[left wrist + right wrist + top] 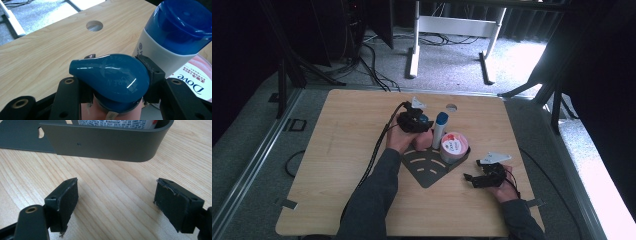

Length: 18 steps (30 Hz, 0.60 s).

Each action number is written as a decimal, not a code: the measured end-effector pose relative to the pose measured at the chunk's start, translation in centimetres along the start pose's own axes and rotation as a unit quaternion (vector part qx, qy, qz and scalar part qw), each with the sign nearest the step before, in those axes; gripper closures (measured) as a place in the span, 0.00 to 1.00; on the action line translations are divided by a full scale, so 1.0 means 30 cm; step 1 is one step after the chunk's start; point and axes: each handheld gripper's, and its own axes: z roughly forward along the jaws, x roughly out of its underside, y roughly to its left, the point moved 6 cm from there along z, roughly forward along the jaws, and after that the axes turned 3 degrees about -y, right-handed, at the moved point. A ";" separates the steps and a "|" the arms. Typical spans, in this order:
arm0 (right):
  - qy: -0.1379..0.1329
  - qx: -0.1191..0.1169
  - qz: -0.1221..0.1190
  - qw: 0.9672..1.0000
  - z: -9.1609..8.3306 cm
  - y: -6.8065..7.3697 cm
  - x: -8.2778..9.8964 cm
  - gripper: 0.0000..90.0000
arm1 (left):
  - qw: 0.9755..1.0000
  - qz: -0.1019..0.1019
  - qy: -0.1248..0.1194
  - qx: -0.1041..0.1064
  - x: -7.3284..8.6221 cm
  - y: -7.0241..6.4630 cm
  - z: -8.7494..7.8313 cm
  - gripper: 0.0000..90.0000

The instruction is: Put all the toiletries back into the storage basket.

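Left gripper view looks straight down on the pink bottle [113, 113], whose glossy blue flip cap [110, 77] is teardrop-shaped, broad and round on one side and drawn to a blunt tip on the other, with faint raised lettering across its top. Below the cap a little of the pink body and a torn scrap of label show. The left claw [117, 82] holds this bottle: its two black pads press the cap and neck from either side, the jaws set at a middling width. In this view the cap's tip points left, toward open bench [37, 57], so the cap's long axis runs across the jaws' line of sight, while the bottle itself stands upright, its long axis vertical.

Just beside it, at the upper right of that view, stands a white bottle with a blue cap [180, 22], and behind that a pink Dove tub [192, 80]. In the high view all three sit at the rear of a dark grey corner rack [427, 170] near the bench's middle, the left claw [424, 125] on the pink bottle [426, 137].

The right claw [116, 205] rests low over the bench with its jaws wide and nothing between them, facing the rack's curved wall [105, 145].
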 end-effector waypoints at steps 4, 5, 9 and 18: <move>0.000 0.000 0.000 1.000 0.000 0.000 0.000 0.21 | 1.000 0.000 0.000 0.002 0.001 0.000 -0.001 0.59; 0.000 0.000 0.000 1.000 0.000 0.000 0.000 0.21 | 1.000 0.000 0.000 0.002 0.002 0.000 0.000 0.58; 0.000 0.000 0.000 1.000 0.000 0.000 0.000 0.21 | 1.000 0.003 0.003 0.001 0.004 -0.001 0.001 0.58; 0.000 0.000 0.000 1.000 0.000 0.000 0.000 0.21 | 1.000 0.005 0.023 -0.005 0.024 -0.001 0.018 0.47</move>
